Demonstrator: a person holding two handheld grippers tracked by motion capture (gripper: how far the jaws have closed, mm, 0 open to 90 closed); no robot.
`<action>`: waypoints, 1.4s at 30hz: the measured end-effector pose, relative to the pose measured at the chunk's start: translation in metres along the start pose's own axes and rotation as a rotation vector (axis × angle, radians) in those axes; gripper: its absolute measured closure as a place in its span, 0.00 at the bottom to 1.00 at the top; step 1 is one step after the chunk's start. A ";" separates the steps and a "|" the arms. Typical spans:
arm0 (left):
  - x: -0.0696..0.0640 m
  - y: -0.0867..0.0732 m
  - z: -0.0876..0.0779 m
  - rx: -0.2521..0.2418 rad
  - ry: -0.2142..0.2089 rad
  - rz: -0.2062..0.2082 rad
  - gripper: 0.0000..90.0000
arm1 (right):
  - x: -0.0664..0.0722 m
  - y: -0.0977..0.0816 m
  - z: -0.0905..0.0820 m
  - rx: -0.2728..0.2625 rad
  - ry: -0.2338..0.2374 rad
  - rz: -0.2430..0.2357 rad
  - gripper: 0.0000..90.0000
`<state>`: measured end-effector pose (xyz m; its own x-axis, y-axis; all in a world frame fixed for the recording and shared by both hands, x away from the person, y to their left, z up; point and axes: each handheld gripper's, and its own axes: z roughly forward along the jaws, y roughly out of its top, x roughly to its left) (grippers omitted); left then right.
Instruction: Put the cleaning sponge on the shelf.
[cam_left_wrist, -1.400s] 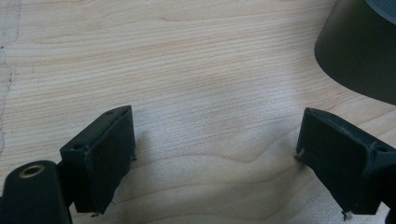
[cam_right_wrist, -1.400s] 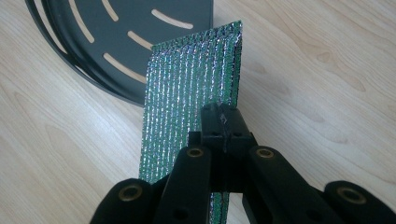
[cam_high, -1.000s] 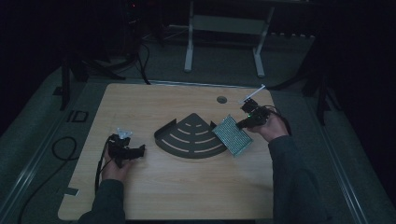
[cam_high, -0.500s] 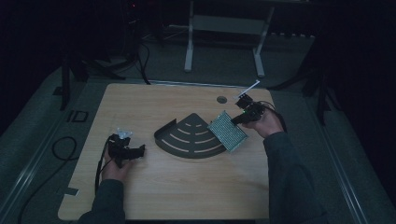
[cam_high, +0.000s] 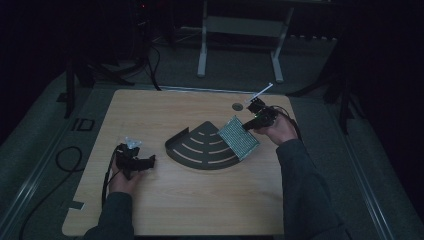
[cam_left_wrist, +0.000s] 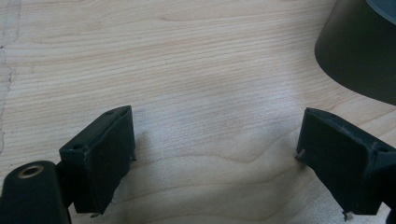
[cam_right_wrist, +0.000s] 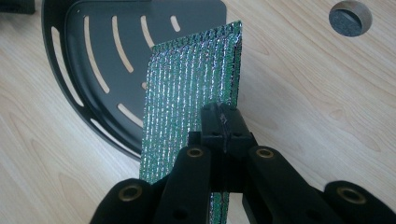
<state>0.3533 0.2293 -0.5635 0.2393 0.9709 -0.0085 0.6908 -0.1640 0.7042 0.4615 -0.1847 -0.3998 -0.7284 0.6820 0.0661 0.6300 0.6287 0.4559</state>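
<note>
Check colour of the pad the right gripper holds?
Green pad with a shiny silvery ribbed weave; clearest in the right gripper view.

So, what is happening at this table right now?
A person works at a wooden table with tongs in each hand. The right tongs are shut on a green mesh pad, holding it tilted over the edge of a black slotted quarter-round tray. The left tongs are open and empty, low over the wood beside the tray.

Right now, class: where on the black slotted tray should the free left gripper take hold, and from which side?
Grip the tray by its raised curved rim, coming from the left gripper's side. The rim stands up thin enough to pinch; the far edge is taken by the mesh pad in the right gripper.
</note>
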 end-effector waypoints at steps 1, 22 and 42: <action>0.000 0.000 0.000 0.000 0.000 0.000 0.13 | 0.000 0.001 0.001 -0.003 0.000 0.002 1.00; 0.000 0.000 0.000 0.000 -0.001 0.001 0.13 | 0.002 0.015 0.019 -0.002 0.019 -0.013 1.00; 0.000 0.000 0.000 0.000 -0.002 0.001 0.13 | 0.008 0.021 0.040 0.019 0.002 -0.050 1.00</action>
<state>0.3535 0.2291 -0.5635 0.2408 0.9705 -0.0092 0.6909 -0.1647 0.7039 0.4793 -0.1508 -0.4254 -0.7592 0.6493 0.0452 0.5981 0.6686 0.4420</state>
